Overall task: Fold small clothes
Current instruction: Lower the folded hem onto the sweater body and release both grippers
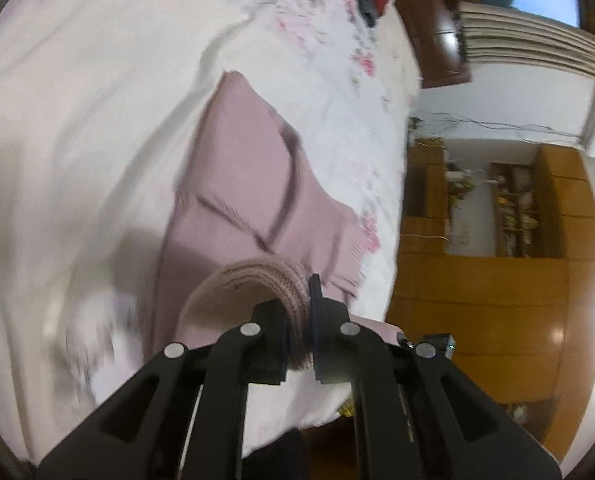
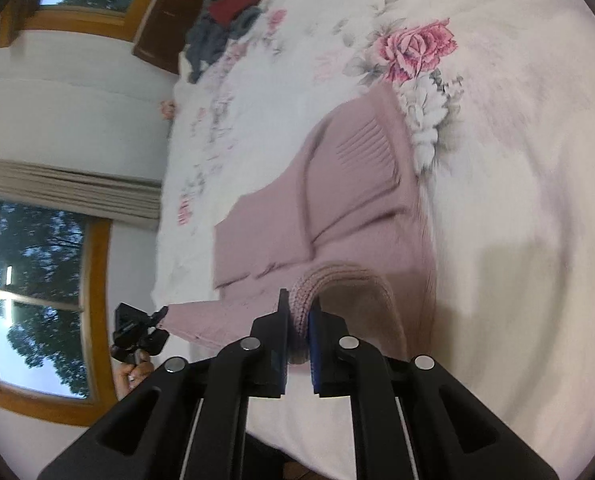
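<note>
A dusty pink knitted sweater (image 1: 241, 184) lies partly folded on a white floral bedsheet (image 1: 77, 120), its sleeves laid across the body. My left gripper (image 1: 299, 320) is shut on the thick ribbed edge (image 1: 257, 274) at the near end and lifts it off the bed. In the right wrist view the same sweater (image 2: 349, 200) stretches away from me. My right gripper (image 2: 297, 320) is shut on the other side of that ribbed edge (image 2: 337, 276). The left gripper (image 2: 137, 328) shows at the lower left of the right wrist view, with a hand below it.
A pile of dark grey and red clothes (image 2: 225, 20) sits at the far end of the bed. Wooden cabinets and shelves (image 1: 509, 216) stand past the bed's edge. Windows (image 2: 37, 280) and a white wall (image 2: 69, 112) lie beyond the bed in the right wrist view.
</note>
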`<state>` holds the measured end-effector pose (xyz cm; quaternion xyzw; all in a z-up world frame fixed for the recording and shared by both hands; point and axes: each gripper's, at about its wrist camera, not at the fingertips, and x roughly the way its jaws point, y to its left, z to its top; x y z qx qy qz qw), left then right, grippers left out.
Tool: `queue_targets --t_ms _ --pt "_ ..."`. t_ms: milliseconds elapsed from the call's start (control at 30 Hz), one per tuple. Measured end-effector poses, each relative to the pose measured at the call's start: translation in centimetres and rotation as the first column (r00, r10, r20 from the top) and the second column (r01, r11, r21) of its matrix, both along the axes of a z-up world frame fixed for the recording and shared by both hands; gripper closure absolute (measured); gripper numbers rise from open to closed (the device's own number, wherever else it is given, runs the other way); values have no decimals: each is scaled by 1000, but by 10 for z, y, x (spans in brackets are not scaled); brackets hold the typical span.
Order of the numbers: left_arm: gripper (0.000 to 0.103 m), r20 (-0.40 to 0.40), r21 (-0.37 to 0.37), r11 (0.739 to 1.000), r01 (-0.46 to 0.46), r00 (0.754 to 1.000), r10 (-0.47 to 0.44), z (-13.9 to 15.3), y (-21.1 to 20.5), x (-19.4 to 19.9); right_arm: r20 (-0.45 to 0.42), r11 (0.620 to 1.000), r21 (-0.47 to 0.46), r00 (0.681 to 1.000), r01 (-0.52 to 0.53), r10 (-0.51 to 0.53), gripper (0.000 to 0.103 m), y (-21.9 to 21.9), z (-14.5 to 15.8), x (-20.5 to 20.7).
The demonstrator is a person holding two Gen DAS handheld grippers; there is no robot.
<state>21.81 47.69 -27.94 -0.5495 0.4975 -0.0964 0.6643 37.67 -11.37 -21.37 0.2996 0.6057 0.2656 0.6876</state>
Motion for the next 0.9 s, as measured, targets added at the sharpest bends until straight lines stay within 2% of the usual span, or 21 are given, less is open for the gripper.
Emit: queue_targets --t_ms 133,233,267,300,367,500,600,700,900 --pt "94 -72 3 1000 -16 997 16 -35 4 40 -53 998 -57 998 10 -13 94 11 -36 42" --pt "73 -73 44 998 -36 997 39 -41 11 53 -79 996 -81 996 31 -37 83 12 -54 62" --pt "59 -61 61 997 -40 997 43 -38 14 55 -78 997 -66 996 34 -39 80 11 -55 66" --pt "50 -50 71 997 -43 998 46 -35 16 54 -71 998 -49 997 39 -43 79 9 -54 69" --pt "45 -11 129 991 -23 1000 25 -24 21 54 -35 999 -23 999 41 -42 76 2 -47 72" --pt "43 17 268 961 65 997 -73 -13 17 55 76 994 -110 997 -14 22 76 1 -35 69" --pt "43 20 395 912 113 991 -132 -7 9 59 127 985 -165 990 -46 67 75 9 -37 65" --pt "40 13 413 897 160 983 -182 -10 0 69 159 979 -188 981 -83 113 71 21 -40 65" --pt "38 -48 476 843 248 965 -257 -24 -18 91 170 967 -234 975 -100 142 62 37 -52 76"
